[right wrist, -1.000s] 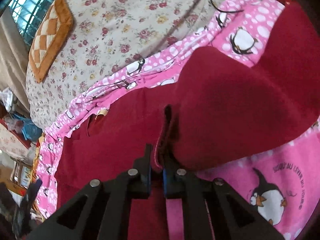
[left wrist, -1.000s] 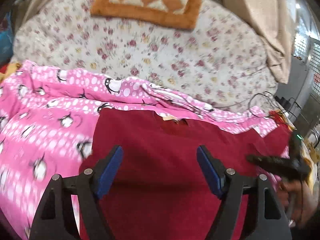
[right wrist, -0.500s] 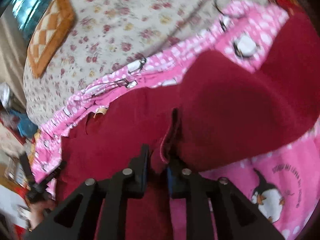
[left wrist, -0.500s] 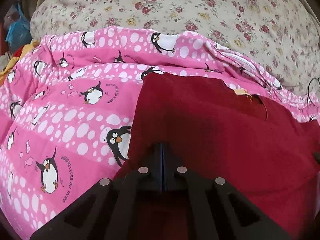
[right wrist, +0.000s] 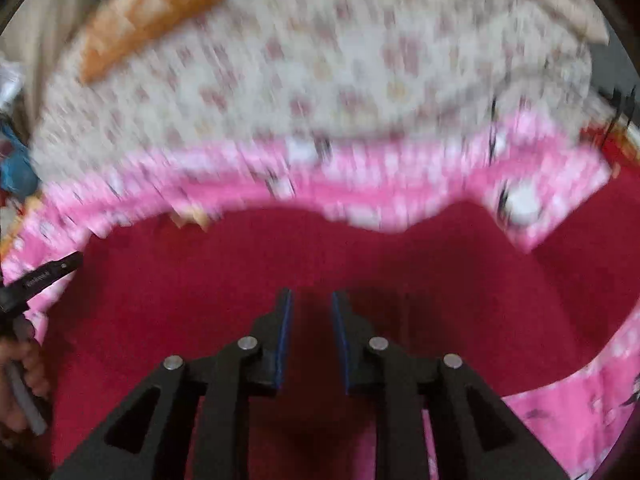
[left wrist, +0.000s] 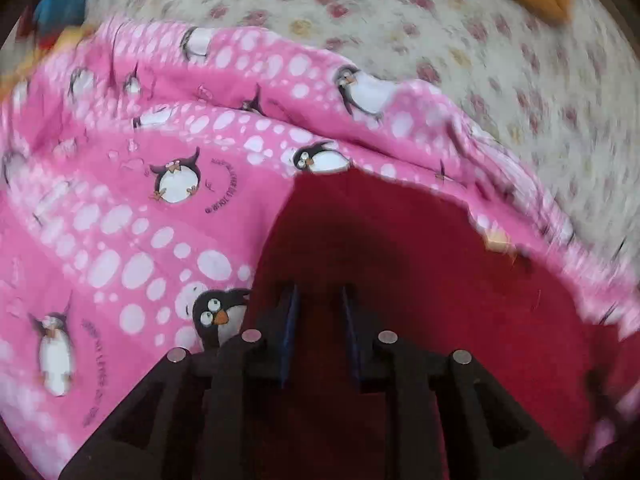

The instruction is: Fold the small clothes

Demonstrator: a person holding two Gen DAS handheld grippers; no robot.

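A dark red garment [left wrist: 420, 264] lies flat on a pink penguin-print blanket [left wrist: 140, 220]. A small tan label [left wrist: 496, 240] marks its neckline. My left gripper [left wrist: 316, 296] hovers low over the garment's left edge. Its jaws stand a narrow gap apart, with only red cloth showing below them. In the right wrist view the red garment [right wrist: 400, 260] fills the lower half. My right gripper [right wrist: 311, 296] is above its middle. The right jaws are opening and nothing is pinched between them. Both views are blurred by motion.
The pink blanket [right wrist: 240, 188] rests on a floral bedsheet [right wrist: 320, 80]. An orange checked cushion [right wrist: 152, 12] lies at the far side. A person's hand [right wrist: 24, 364] shows at the left edge of the right wrist view.
The left gripper shut, dropped to the garment's left edge, and now shows a narrow gap. The right gripper let go of the folded-over red cloth, which now lies flat, and swung sideways.
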